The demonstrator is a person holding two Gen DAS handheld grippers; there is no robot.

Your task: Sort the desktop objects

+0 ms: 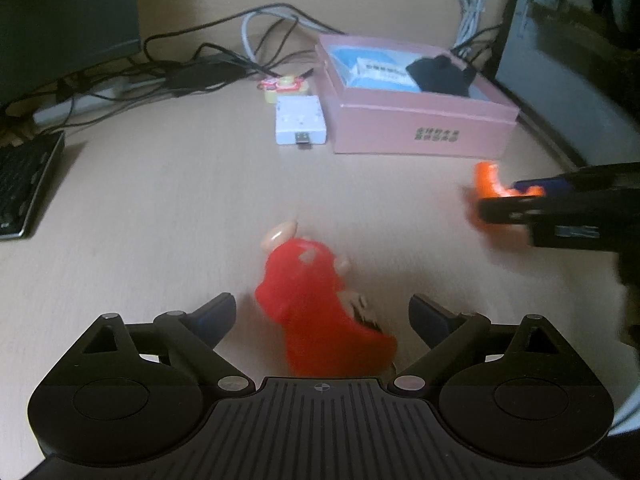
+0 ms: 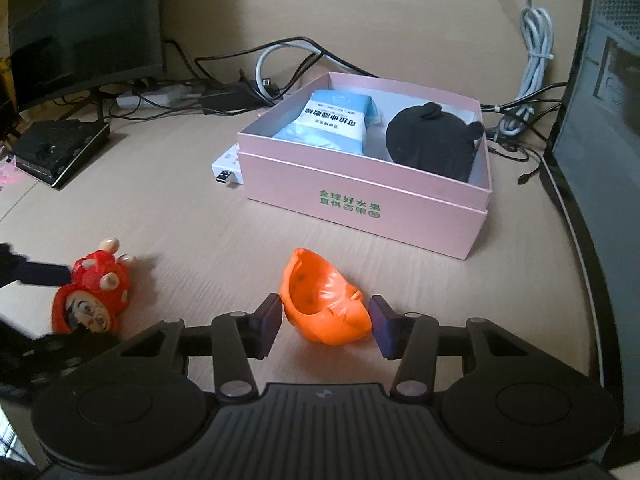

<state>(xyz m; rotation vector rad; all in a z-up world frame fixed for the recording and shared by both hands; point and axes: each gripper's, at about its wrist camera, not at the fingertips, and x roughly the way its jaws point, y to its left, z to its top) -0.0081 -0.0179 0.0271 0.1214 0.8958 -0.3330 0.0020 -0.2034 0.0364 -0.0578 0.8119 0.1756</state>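
Observation:
A red toy figure (image 1: 316,304) lies on the desk between the fingers of my open left gripper (image 1: 322,320), with a gap on both sides; it also shows in the right wrist view (image 2: 94,292). An orange toy (image 2: 324,304) sits between the pads of my right gripper (image 2: 325,326), which stand close on both sides of it; whether they touch it is unclear. It also shows in the left wrist view (image 1: 490,186). A pink open box (image 2: 360,196) holds a blue packet (image 2: 336,120) and a black item (image 2: 434,144).
A white USB adapter (image 1: 301,122) lies left of the box, with a small yellow item (image 1: 286,87) behind it. Cables (image 1: 208,68), a monitor (image 2: 80,28), a black keyboard (image 1: 24,184) and a dark computer case (image 2: 604,120) ring the desk.

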